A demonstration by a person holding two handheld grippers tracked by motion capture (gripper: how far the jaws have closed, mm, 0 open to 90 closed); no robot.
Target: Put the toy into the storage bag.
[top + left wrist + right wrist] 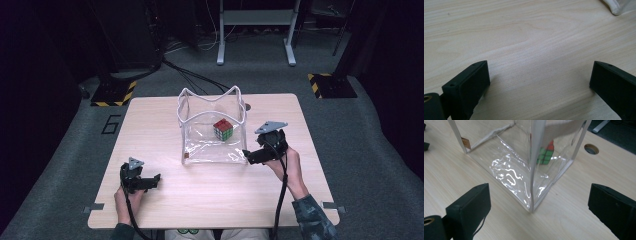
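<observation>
A clear plastic bag [212, 148] with white trim stands open in the middle of the wooden table [150, 130]. Inside it lies a colourful puzzle cube [223, 129], also glimpsed through the bag's wall [545, 155] in the right gripper view. My right gripper [248, 156] is open at the bag's near right corner [532, 207], jaws wide on either side of it without touching. My left gripper [156, 181] rests low over bare table near the front left, open with nothing between its jaws. A bit of the bag's white trim [615, 7] shows at the top right of the left gripper view.
A round cable hole [591, 149] is cut into the table behind the bag. Black-and-yellow striped floor bases [114, 93] and a grey stand [255, 30] sit beyond the table's far edge. Cables run across the grey carpet.
</observation>
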